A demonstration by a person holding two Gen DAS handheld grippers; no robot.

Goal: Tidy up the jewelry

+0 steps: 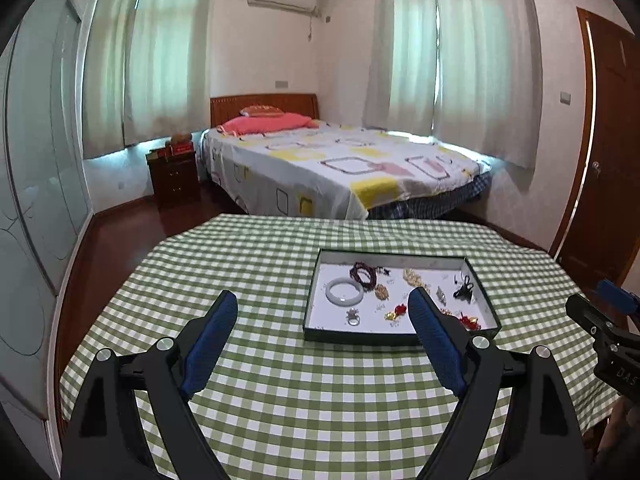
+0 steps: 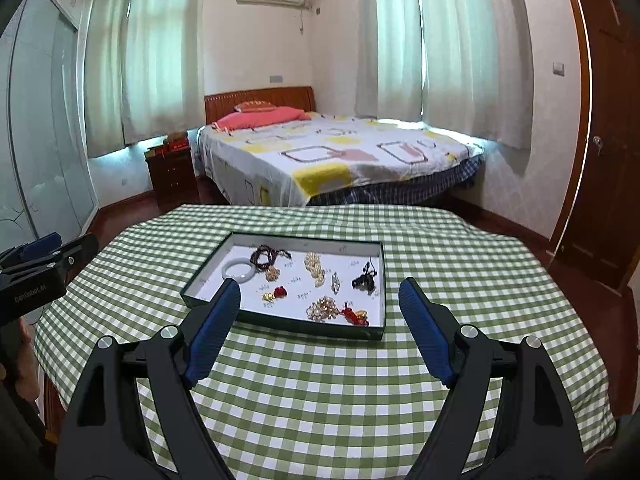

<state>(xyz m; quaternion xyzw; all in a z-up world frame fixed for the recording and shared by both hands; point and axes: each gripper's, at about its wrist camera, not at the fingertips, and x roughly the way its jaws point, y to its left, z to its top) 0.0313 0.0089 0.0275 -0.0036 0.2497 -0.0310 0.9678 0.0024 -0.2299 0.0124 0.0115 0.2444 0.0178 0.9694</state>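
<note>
Both claws wide open, empty: left gripper [image 1: 322, 304], right gripper [image 2: 320, 292]. Jewelry tray [image 2: 374, 330] mid-table [image 2: 480, 280], nearer far edge.

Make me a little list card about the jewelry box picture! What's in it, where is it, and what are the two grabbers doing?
place: bedroom, table with green checked cloth
tray: shallow dark tray, white inside, lying flat on the cloth
inside the tray: white bangle, dark bead bracelet, pearl cluster, red knots, black piece
left gripper: open, holding nothing, above the cloth
right gripper: open, holding nothing
behind: bed with a pink pillow
</note>
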